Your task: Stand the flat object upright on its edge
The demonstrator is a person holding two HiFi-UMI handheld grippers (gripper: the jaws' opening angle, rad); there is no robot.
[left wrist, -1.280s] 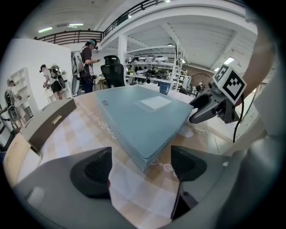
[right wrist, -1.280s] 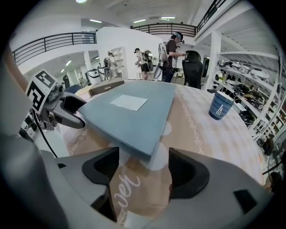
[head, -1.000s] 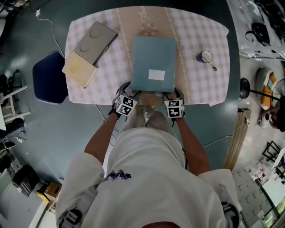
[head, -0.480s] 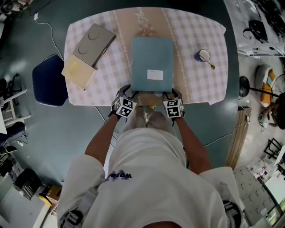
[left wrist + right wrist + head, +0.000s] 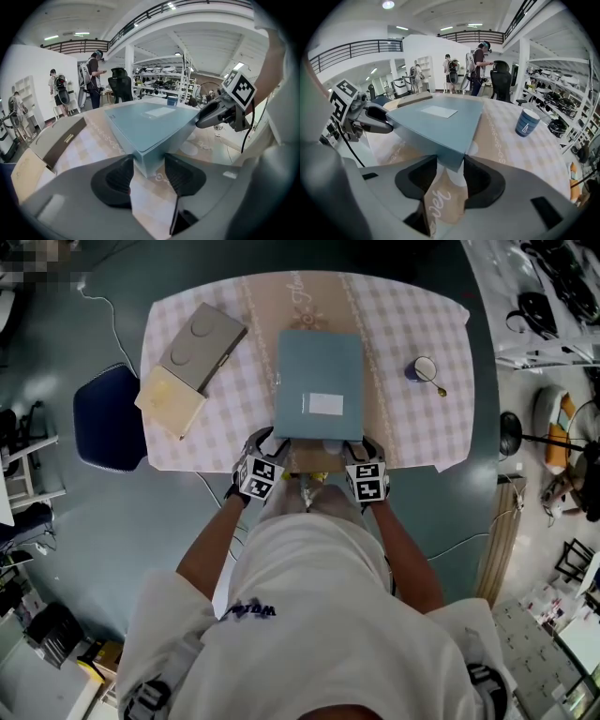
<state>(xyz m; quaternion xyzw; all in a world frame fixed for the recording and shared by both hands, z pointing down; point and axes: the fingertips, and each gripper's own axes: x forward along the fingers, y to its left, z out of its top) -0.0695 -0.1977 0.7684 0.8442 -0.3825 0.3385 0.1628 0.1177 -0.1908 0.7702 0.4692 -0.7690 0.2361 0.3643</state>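
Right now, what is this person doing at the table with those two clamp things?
A person holds a clamp-like gripper in each hand and is working on the flat teal box lying on the checked table. The left gripper has just closed its jaws on the box's near left corner, and the right gripper on the near right corner. The near edge seems slightly raised; the box is not yet upright. A cup stands apart.

Checked cloth [image 5: 412, 418] covers the worktop [image 5: 448, 457]; at the worktop's left end a grey case [image 5: 202, 338] overlaps a cream one [image 5: 169, 401], a blue cup [image 5: 422, 369] with spoon stands toward its right end, and a blue chair [image 5: 108, 418] sits just off its left edge.
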